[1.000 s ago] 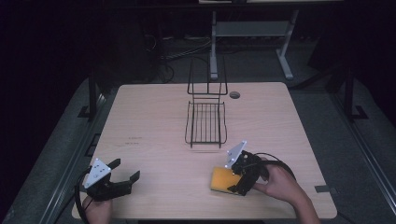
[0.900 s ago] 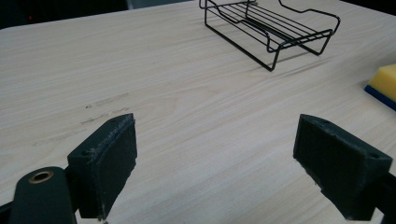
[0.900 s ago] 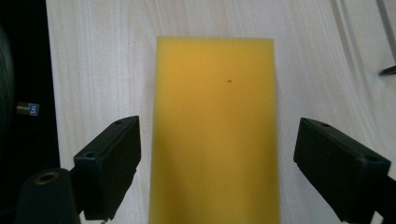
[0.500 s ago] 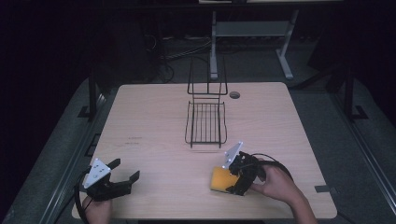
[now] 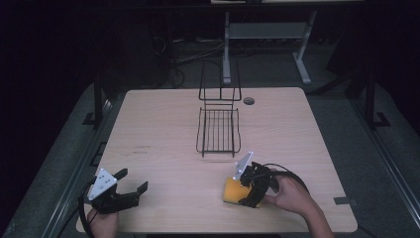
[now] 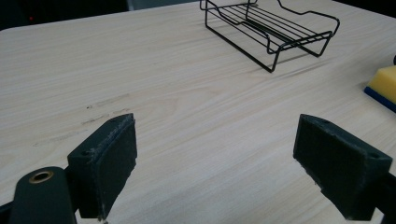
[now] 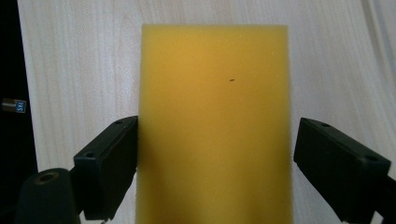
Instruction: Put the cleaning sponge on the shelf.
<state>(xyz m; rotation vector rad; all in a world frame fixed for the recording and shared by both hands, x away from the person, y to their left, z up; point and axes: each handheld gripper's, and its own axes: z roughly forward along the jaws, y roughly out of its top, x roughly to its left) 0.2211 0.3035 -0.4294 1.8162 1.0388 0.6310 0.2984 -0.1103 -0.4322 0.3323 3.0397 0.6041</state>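
Observation:
A yellow sponge [image 5: 231, 191] with a blue underside lies flat on the table near the front right. My right gripper [image 5: 243, 193] is lowered over it, held by a hand. In the right gripper view the sponge [image 7: 215, 93] sits between the two black jaws. The left pad [image 7: 109, 163] is against the sponge's edge, and the right pad [image 7: 336, 163] stands a little clear of it, so the right gripper [image 7: 215, 135] is open. My left gripper [image 5: 132, 181] rests open near the front left corner, with only bare wood between its fingers [image 6: 105, 163]. From there the sponge [image 6: 384, 83] shows far right.
A black wire rack [image 5: 218, 130] with an upright back stands at the table's middle, toward the far side, and appears as the rack [image 6: 271, 28] in the left gripper view. A round cable hole [image 5: 248, 100] lies beyond it. The light wooden table [image 5: 158, 129] is bare on the left.
The right gripper has shifted slightly left and toward the near edge, settling further over the sponge. The left gripper and the sponge have not moved.

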